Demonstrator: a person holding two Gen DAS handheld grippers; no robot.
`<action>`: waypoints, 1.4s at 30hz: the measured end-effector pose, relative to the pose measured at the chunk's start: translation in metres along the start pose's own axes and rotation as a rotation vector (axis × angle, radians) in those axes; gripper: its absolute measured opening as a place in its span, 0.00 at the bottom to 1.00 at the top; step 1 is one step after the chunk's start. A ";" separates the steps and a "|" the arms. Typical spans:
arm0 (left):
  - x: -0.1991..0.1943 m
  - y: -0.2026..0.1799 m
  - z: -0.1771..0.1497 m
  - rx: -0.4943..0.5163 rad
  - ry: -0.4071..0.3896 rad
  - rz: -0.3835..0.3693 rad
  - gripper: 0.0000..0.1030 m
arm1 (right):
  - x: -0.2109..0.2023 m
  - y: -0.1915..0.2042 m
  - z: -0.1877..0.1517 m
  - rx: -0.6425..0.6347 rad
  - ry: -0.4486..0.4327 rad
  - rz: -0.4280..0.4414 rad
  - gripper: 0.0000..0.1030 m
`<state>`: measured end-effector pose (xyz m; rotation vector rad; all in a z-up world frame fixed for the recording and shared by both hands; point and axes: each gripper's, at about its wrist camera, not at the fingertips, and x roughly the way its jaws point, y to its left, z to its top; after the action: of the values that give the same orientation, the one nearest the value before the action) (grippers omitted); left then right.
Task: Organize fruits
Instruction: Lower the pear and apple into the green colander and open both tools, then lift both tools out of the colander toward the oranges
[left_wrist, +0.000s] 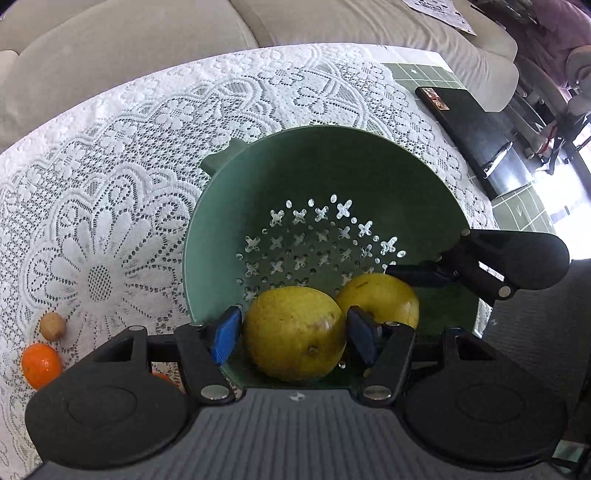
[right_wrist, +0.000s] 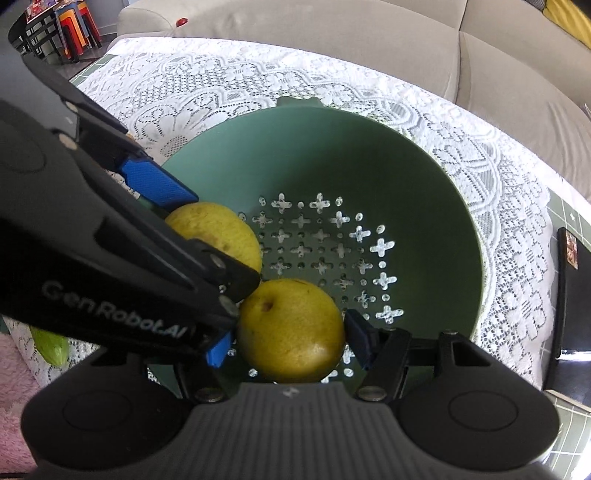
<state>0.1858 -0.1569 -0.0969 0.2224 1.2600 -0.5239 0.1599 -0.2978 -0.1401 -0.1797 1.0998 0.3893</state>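
Note:
A green colander (left_wrist: 258, 177) (right_wrist: 424, 177) stands on a white lace tablecloth (left_wrist: 129, 147). Two round yellow fruits sit low inside it, side by side. In the left wrist view my left gripper (left_wrist: 294, 336) has its blue pads pressed on both sides of the nearer yellow fruit (left_wrist: 291, 332). The second yellow fruit (left_wrist: 380, 299) is behind it, with a right gripper finger (left_wrist: 417, 277) on it. In the right wrist view my right gripper (right_wrist: 290, 345) is shut on that fruit (right_wrist: 291, 330). The left gripper's pad (right_wrist: 159, 184) lies on the other fruit (right_wrist: 218, 232). I cannot tell whether either fruit touches the colander floor.
An orange mandarin (left_wrist: 40, 365) and a small brown fruit (left_wrist: 53, 326) lie on the cloth left of the colander. A pale green fruit (right_wrist: 50, 345) shows under the left gripper. A flat black box (left_wrist: 465, 125) lies at the table's right edge. A beige sofa (left_wrist: 110, 55) runs behind.

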 end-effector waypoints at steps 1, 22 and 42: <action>0.001 -0.001 0.001 0.006 0.001 0.001 0.70 | 0.001 0.000 0.000 0.002 0.004 0.001 0.60; -0.023 0.002 -0.004 -0.025 -0.052 -0.003 0.76 | -0.020 0.012 0.017 0.007 -0.002 -0.087 0.89; -0.124 0.032 -0.064 -0.063 -0.329 0.164 0.76 | -0.103 0.075 0.010 0.111 -0.351 -0.302 0.92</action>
<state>0.1215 -0.0696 -0.0034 0.1763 0.9275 -0.3612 0.0980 -0.2480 -0.0396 -0.1683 0.7313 0.0826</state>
